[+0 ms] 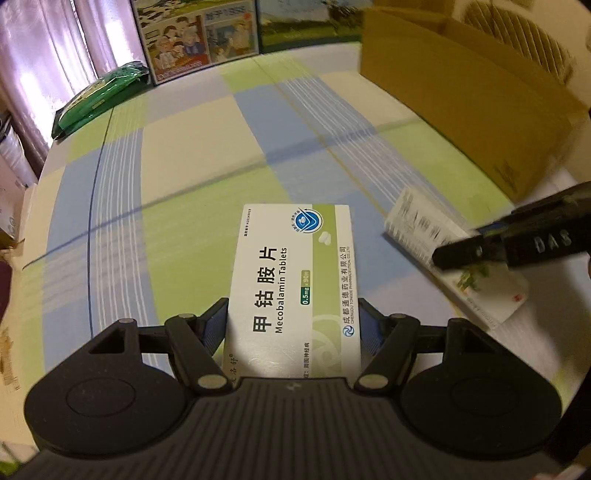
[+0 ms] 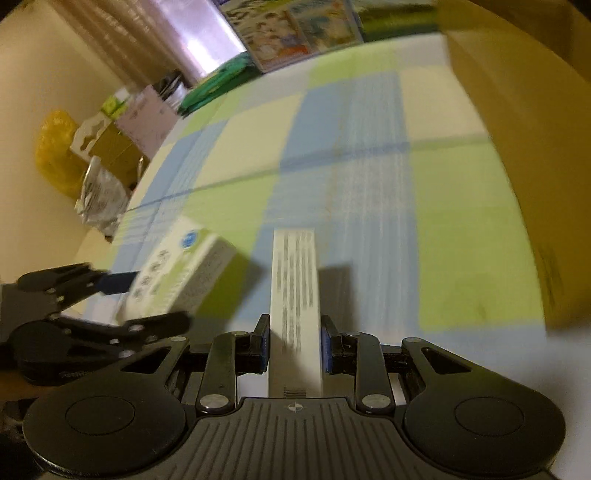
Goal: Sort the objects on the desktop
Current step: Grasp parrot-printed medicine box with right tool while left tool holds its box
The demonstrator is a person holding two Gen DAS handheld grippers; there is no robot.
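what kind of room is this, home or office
Most likely a home: a table under a checked tablecloth, curtains behind it, illustrated boxes leaning at the back, and clutter heaped beside the table. Both grippers hold medicine boxes.

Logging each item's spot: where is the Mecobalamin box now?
The Mecobalamin box is clamped in the left gripper, above the checked cloth, left of the right gripper.

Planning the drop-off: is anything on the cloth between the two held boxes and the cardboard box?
Nothing visible. The checked cloth lies bare between the tablet box, the white box and the cardboard box. The green packet sits far left, out of the way.
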